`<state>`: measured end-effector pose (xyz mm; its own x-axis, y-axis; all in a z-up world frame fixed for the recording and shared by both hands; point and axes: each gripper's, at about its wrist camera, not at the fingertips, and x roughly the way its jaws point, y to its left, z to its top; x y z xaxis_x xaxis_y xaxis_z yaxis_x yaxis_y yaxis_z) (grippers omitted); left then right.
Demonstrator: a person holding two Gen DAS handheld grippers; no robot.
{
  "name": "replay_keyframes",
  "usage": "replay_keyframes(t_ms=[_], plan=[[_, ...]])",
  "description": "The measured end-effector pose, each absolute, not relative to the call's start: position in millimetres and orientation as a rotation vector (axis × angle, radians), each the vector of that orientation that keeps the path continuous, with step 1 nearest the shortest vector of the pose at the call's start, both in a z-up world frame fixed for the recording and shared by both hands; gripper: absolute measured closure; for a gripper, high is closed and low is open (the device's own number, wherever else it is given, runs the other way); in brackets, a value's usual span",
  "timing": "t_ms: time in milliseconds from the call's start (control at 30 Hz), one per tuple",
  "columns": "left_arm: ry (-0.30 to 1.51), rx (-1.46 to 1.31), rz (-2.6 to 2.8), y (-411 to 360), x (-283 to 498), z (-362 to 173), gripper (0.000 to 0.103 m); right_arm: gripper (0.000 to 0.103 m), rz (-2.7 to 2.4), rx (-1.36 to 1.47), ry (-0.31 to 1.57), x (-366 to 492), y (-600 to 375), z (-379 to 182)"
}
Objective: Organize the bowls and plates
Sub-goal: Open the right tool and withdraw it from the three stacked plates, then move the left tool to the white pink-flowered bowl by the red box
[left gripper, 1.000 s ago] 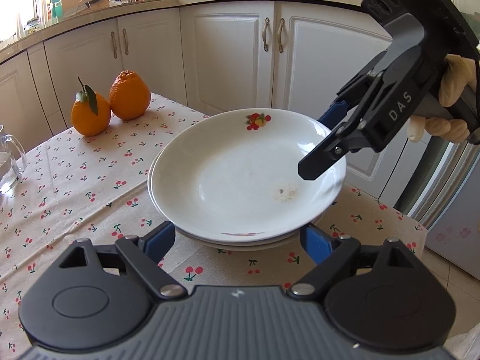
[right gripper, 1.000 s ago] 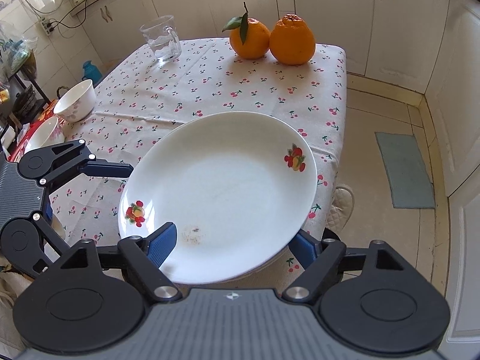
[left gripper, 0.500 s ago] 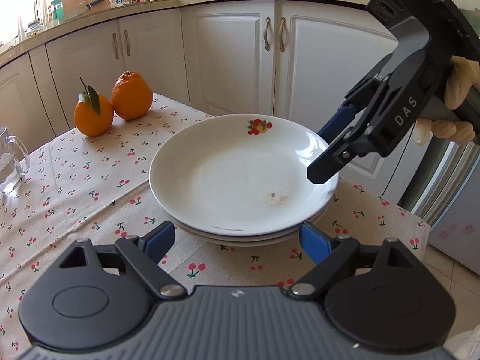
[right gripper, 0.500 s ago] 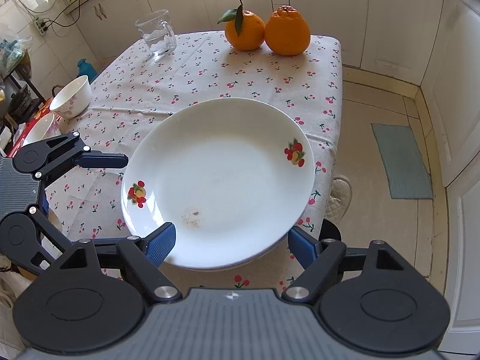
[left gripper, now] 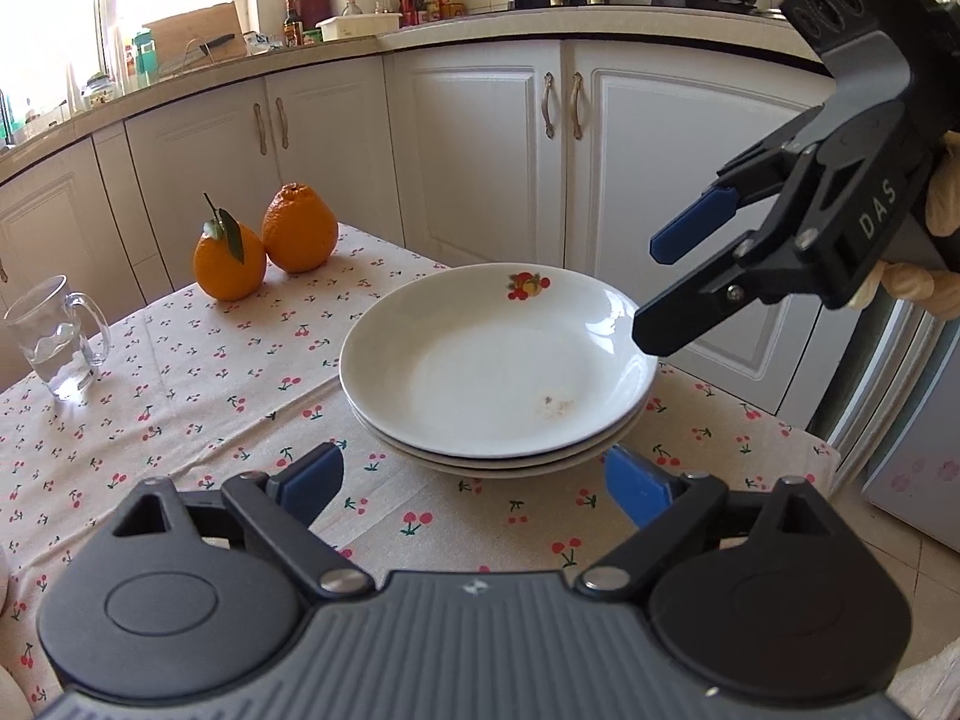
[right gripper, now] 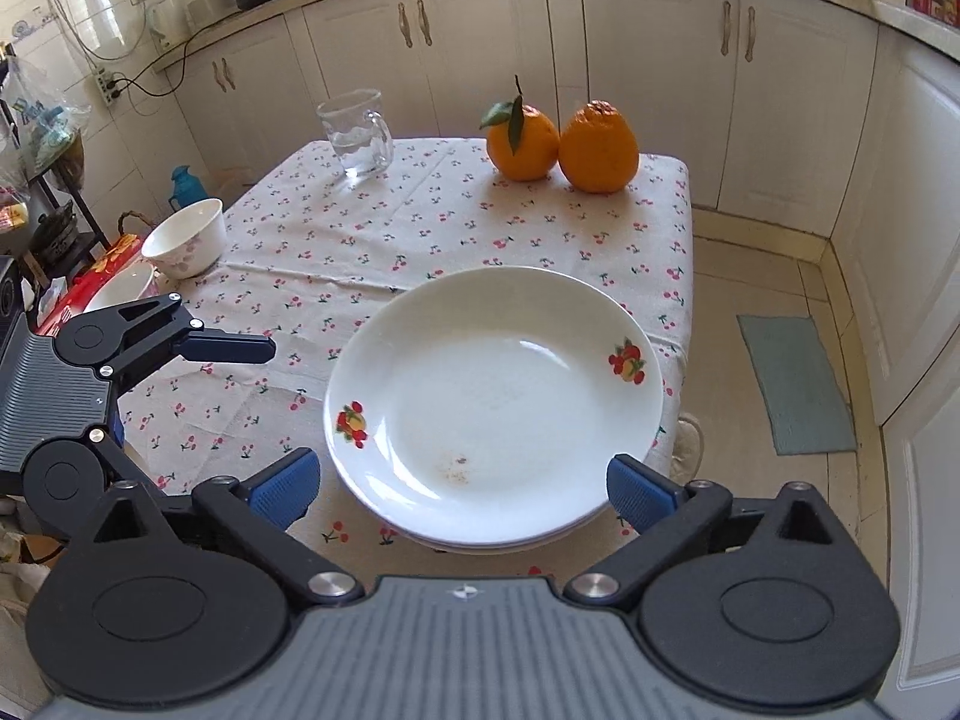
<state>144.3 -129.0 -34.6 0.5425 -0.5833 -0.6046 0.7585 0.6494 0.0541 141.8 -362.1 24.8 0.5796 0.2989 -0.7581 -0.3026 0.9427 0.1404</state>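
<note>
A stack of white plates with fruit prints point(left gripper: 498, 372) rests on the cherry-print tablecloth near the table's corner; it also shows in the right wrist view point(right gripper: 492, 402). My left gripper point(left gripper: 474, 483) is open and empty, just short of the stack. My right gripper point(right gripper: 459, 483) is open and empty, its fingers apart from the stack's near rim; in the left wrist view it point(left gripper: 660, 294) hovers above the stack's right edge. Two white bowls point(right gripper: 186, 237) stand at the table's far left in the right wrist view.
Two oranges point(right gripper: 561, 144) and a glass mug point(right gripper: 357, 132) stand at the far side of the table. The table edge point(right gripper: 687, 276) drops to the floor on the right. White cabinets point(left gripper: 480, 150) run behind.
The top plate has gone from held above the stack to resting on it. Both grippers have drawn back from the plates, the right one lifting away.
</note>
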Motion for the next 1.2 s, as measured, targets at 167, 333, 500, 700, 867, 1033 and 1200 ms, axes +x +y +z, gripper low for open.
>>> replay_keyframes(t_ms=[167, 333, 500, 700, 867, 1033, 1200], plan=[[0.558, 0.331, -0.786, -113, 130, -24, 0.008, 0.0, 0.326, -0.05, 0.81, 123, -338, 33], [0.537, 0.317, -0.748, -87, 113, -16, 0.006, 0.0, 0.27, -0.096, 0.746, 107, -311, 32], [0.52, 0.326, -0.682, -54, 95, -10, 0.006, 0.0, 0.253, -0.111, 0.715, 95, -279, 23], [0.53, 0.324, -0.584, 0, 82, -5, 0.006, 0.0, 0.319, -0.138, 0.714, 88, -236, 13], [0.545, 0.339, -0.481, 48, 76, -6, 0.006, 0.0, 0.431, -0.165, 0.704, 86, -200, 12], [0.589, 0.31, -0.381, 96, 78, -10, 0.006, 0.0, 0.566, -0.2, 0.69, 88, -162, 14], [0.626, 0.281, -0.294, 137, 85, -16, 0.006, 0.0, 0.669, -0.292, 0.688, 94, -122, 11]])
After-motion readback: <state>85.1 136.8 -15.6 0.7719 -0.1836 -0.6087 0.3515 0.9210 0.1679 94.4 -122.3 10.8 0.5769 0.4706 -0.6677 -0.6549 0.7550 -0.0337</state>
